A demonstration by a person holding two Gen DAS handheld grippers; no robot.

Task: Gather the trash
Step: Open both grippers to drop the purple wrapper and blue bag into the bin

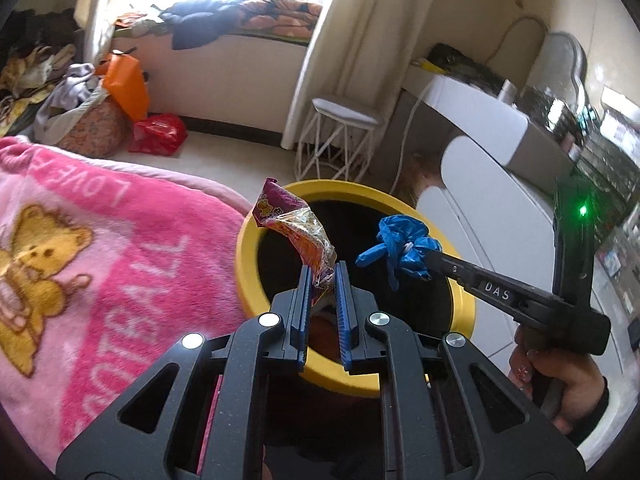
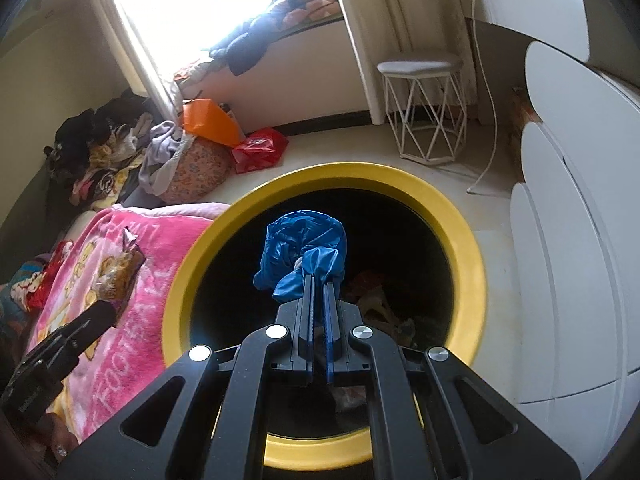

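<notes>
Left tongs [image 1: 323, 276]: closed on a crumpled snack wrapper [image 1: 296, 224], pinched by its lower end between the blue pads. Wrapper stands up and leans far-left from the tips, over the near-left rim of the bin [image 1: 246, 240]. Seen from the right wrist view, the same wrapper [image 2: 120, 276] sits at the tip of the left tongs [image 2: 108, 312], above the pink blanket [image 2: 160, 240], just left of the bin rim.

Right tongs [image 2: 319, 280]: closed on a bunched blue glove [image 2: 304, 248]. Glove bulges up and out past the tips, directly over the dark opening of the bin [image 2: 460, 216]. In the left wrist view the glove [image 1: 400, 248] hangs at the end of the right tongs [image 1: 430, 258], over the right half of the bin mouth, right of the wrapper and apart from it.

Bin: yellow rim, black inside, on the floor between the blanket-covered bed and a white cabinet [image 2: 568, 240]. Some scraps already lie at its bottom. A white wire stool [image 2: 424, 112] stands farther off, by the curtain.
</notes>
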